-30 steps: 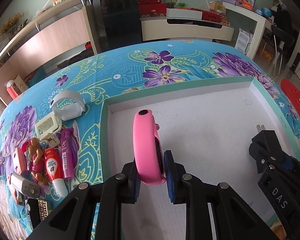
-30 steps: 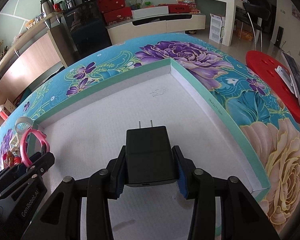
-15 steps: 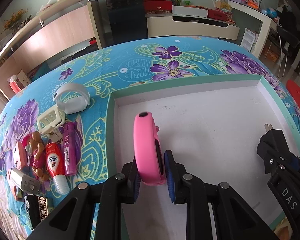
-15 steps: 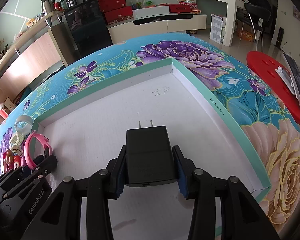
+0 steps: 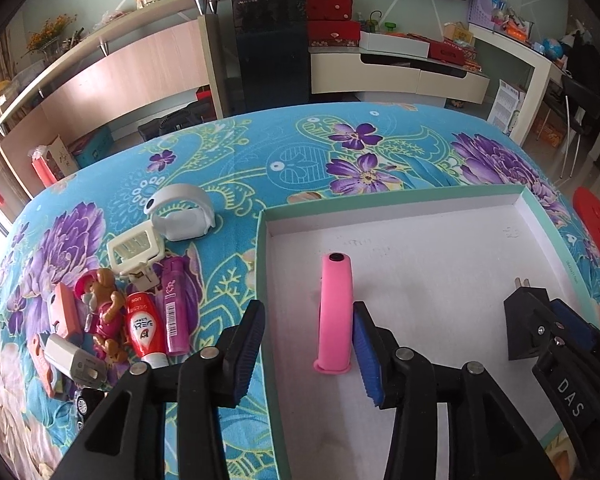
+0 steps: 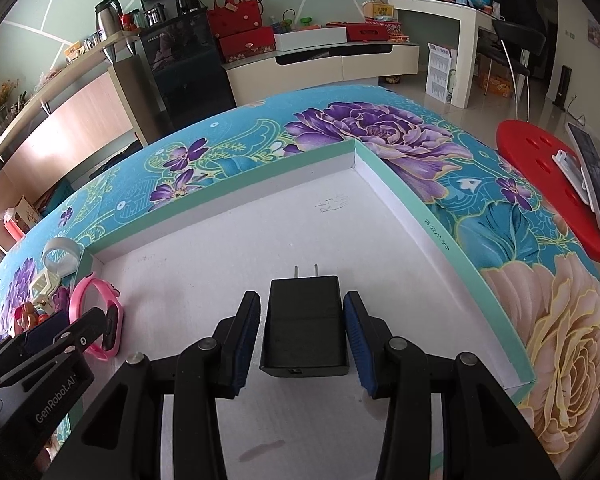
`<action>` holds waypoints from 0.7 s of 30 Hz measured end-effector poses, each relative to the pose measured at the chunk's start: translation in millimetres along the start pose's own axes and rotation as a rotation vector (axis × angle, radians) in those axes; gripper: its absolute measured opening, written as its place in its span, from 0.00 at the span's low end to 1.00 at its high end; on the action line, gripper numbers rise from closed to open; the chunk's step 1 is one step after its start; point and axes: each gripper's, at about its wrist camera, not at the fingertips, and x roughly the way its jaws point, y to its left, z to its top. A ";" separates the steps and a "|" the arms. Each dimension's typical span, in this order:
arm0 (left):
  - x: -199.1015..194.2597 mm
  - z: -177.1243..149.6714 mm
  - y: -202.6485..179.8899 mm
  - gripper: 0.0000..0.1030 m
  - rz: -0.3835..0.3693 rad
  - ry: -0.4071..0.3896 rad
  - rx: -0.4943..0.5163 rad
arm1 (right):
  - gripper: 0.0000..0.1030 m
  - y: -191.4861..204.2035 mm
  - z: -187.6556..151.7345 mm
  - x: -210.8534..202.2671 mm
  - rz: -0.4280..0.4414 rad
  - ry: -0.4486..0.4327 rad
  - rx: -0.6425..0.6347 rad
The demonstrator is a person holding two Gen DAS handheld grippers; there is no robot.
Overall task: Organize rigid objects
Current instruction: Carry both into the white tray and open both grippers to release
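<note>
Left gripper (image 5: 306, 344): jaws opening, spread wide, no longer pinching; pink band (image 5: 334, 312) between them, standing on edge on the tray floor, leaning against or just touching the right-hand blue pad, well clear of the other.

Right gripper (image 6: 302, 338): jaws slightly parted around the black charger (image 6: 305, 326); a thin gap shows on each side, so not clamped, by the look of it. Charger flat on the tray floor, prongs pointing toward the far wall.

Tray (image 5: 400, 202): shallow, white inside, green rim; sits on the flowered cloth (image 5: 260, 148). Band near its left wall, charger toward the right, well apart.

Still outside the tray: white band (image 5: 180, 216), cream clip (image 5: 134, 248), purple tube (image 5: 174, 308), red-and-white tube (image 5: 144, 328), small toy figure (image 5: 104, 312), a white block (image 5: 76, 362) and a few pieces near the left edge too cramped to name.

Stage, as judged: both items delivered — release in hand, retreat next.

Risk, band: upright on a narrow edge, so liable to topple or roll if the touching pad drags it on withdrawal; soft rubber may cling to the pad.

Risk, charger: lifting away at a slant could catch a pad on its side and skid it, or tip it onto the prongs.

Risk, tray: left jaw hangs over the left wall — a low sideways pull could snag the rim and shift the whole tray.

Risk, pile: items packed touching; reaching for one may nudge neighbours toward the cloth's edge.
</note>
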 end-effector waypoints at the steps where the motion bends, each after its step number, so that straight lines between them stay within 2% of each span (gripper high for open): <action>1: -2.6 0.6 1.5 0.52 0.012 -0.007 -0.001 | 0.43 0.3 0.5 -0.8 0.002 -0.003 0.000; 9: -20.8 4.5 18.2 0.57 0.020 -0.061 -0.051 | 0.43 5.6 1.4 -4.6 0.009 -0.019 -0.017; 17: -22.9 2.3 37.1 0.63 0.053 -0.070 -0.108 | 0.44 9.7 1.5 -4.1 -0.003 -0.024 -0.039; 20: -22.5 0.1 44.8 0.68 0.068 -0.067 -0.130 | 0.48 11.9 1.4 -3.2 -0.006 -0.022 -0.051; 21: -22.2 -0.8 47.9 0.68 0.072 -0.066 -0.139 | 0.53 13.0 1.3 -2.8 -0.006 -0.021 -0.055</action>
